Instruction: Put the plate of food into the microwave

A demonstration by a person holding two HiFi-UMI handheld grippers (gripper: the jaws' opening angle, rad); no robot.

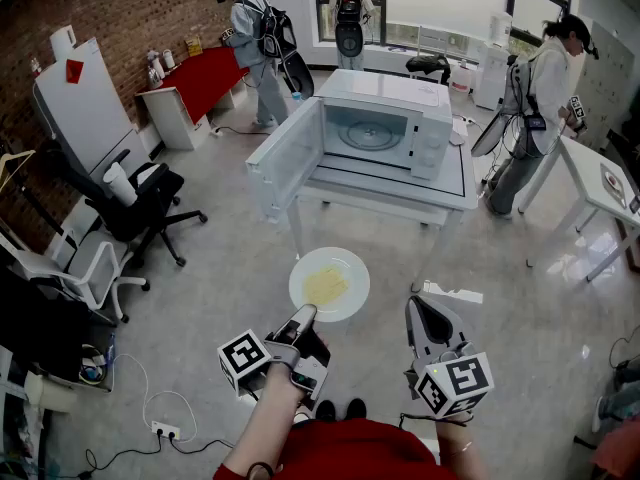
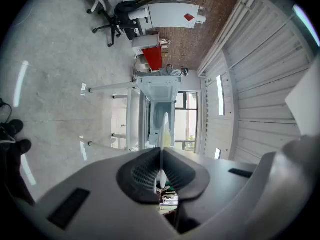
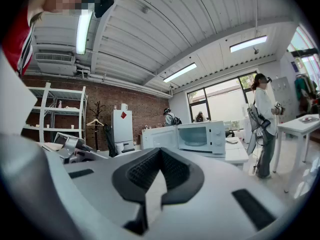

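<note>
A white plate (image 1: pixel 329 284) with pale yellow food hangs above the floor, level, short of the table. My left gripper (image 1: pixel 303 317) is shut on its near rim. In the left gripper view the plate (image 2: pixel 164 129) shows edge-on, pinched between the dark pads. The white microwave (image 1: pixel 380 128) stands on a white table (image 1: pixel 400 193); its door (image 1: pixel 285 158) is swung open to the left, and the glass turntable shows inside. To the right of the plate my right gripper (image 1: pixel 418 310) is shut and holds nothing. The right gripper view shows the microwave (image 3: pixel 200 136) ahead.
Three people with gear stand at the back and at the right (image 1: pixel 540 108). A black office chair (image 1: pixel 140 203) and a white chair (image 1: pixel 70 268) are at the left. Another white table (image 1: pixel 600 183) is at the right. Cables and a power strip (image 1: pixel 160 430) lie on the floor.
</note>
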